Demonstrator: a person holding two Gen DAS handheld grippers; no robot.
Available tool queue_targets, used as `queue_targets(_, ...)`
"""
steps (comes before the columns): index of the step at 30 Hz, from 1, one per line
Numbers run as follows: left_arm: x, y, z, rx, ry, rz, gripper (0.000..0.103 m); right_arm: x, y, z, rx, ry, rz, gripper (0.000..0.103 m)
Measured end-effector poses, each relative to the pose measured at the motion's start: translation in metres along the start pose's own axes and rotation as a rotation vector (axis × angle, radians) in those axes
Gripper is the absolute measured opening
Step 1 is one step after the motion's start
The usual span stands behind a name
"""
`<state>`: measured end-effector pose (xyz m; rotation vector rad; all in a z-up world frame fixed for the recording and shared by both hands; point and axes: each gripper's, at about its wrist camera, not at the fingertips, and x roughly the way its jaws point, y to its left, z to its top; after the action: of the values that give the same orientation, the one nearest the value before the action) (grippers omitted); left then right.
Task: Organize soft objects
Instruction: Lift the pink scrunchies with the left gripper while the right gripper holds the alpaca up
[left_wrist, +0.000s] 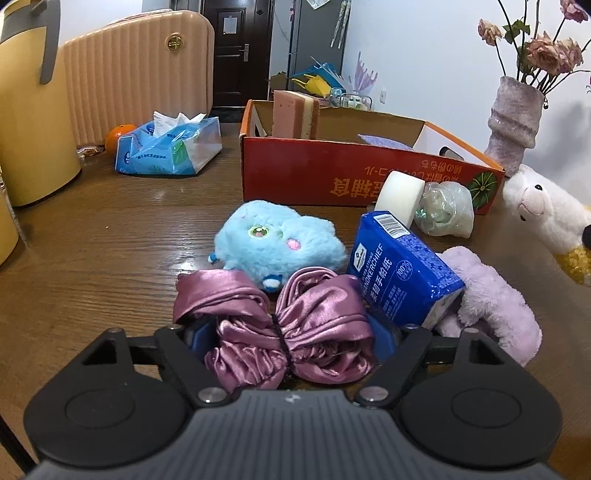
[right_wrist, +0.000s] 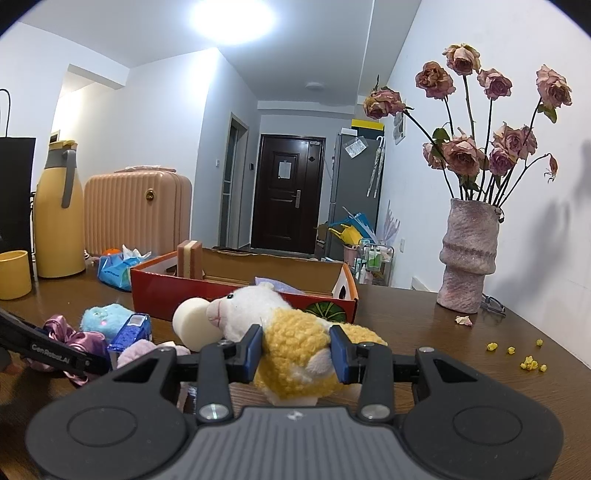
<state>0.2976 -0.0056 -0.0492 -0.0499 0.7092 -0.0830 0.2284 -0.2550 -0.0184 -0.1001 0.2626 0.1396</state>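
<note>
while the left gripper (left_wrist: 291, 332) has satin bow (left_wrist: 275, 328) between its jaws, just closing, contact unclear, right gripper (right_wrist: 295, 350) clamps lamb (right_wrist: 280, 332); both lie just before the box (left_wrist: 332, 173). advise seating bow deep, lifting clear of its wall.

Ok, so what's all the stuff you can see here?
satin scrunchie: 1, purple-pink, nearest on table
fluffy toy: 1, light blue, behind scrunchie
lilac plush: 1, lilac, right of scrunchie
tissue pack: 1, dark blue, leaning on lilac plush
box: 1, red, mid-table
round sponge: 1, cream, before box
block sponge: 1, pink-yellow, upright in box
lamb toy: 1, white-yellow, beside round sponge
vase: 1, pinkish, holding dried roses
flask: 1, yellow, far left
suitcase: 1, peach, beyond table
left gripper: 1, black, closed on scrunchie
right gripper: 1, black, closed on lamb
</note>
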Motion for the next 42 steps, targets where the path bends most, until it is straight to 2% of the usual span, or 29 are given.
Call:
queue_targets(12,-0.008,0.007,-0.002,-0.034,-0.013,0.014,0.070,-0.001,0.000,0.000,0.000,-0.003,0.000,0.038)
queue_targets(26,-0.032,0.014,-0.001,-0.070,-0.105,0.016,0.050,-0.005,0.000,0.001,0.000,-0.019,0.001,0.038)
queue_targets(42,-0.060,0.008,-0.002,-0.042,-0.254,0.057,0.049,-0.007,0.001,0.000,-0.005,-0.040,0.011,0.038)
